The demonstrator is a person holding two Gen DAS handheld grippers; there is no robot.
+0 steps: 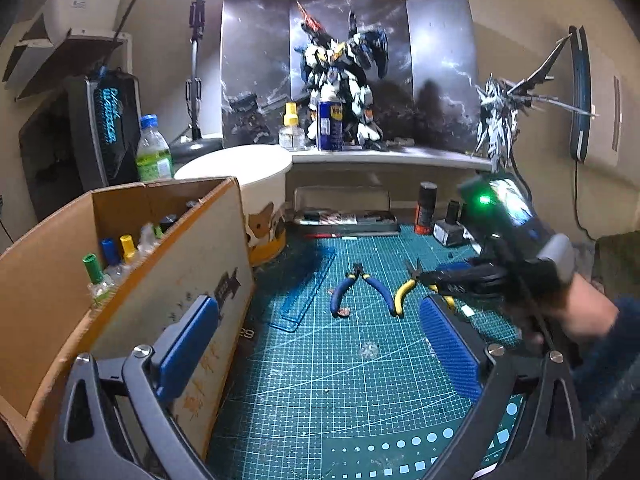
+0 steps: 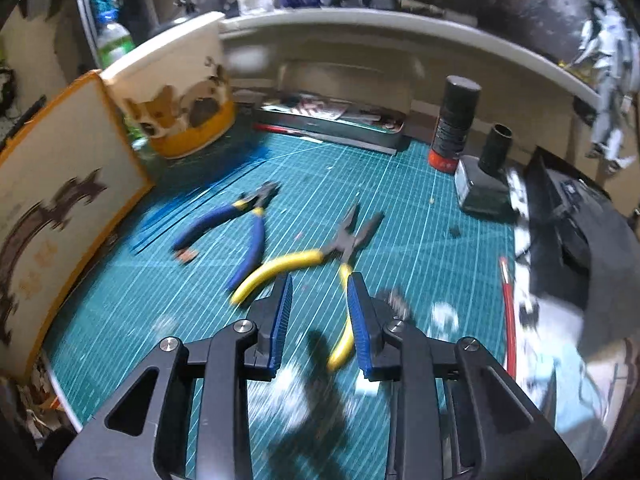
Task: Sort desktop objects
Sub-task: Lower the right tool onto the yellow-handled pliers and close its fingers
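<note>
**Pliers on the mat, both tools open**

Pliers are what I have under the right tool [image 2: 320, 320]: the yellow-handled pliers [image 2: 304, 264] lie flat on the green cutting mat [image 2: 400, 208], and my right tool hangs just above them with its blue pads parted, one yellow handle running between them. I hold nothing in it. From the left wrist view the same right tool [image 1: 436, 280] reaches in from the right edge, its tips over the yellow-handled pliers [image 1: 404, 292], with a green light on its body.

My left tool [image 1: 316, 340] is spread wide and empty, low over the near part of the cutting mat [image 1: 340, 392].

Just left of the yellow pair lie the blue-handled pliers [image 2: 236, 220], handles splayed, jaws pointing away from me; they show in the left view too [image 1: 360, 284]. The two pairs are close but apart. A blue transparent ruler [image 1: 308, 292] lies on the mat beyond them to the left.

Further left stands an open cardboard box [image 1: 132, 280] holding small bottles with green, blue and yellow caps. Behind it sits a round white tub [image 1: 256, 200] with a cartoon dog and an orange base.

Toward the back of the table I see an open metal tin [image 2: 340, 120], a dark spray can [image 2: 452, 124] with an orange band, and a squat black bottle [image 2: 480, 184]. A raised shelf [image 1: 384, 156] behind carries a robot model [image 1: 340, 80].
</note>
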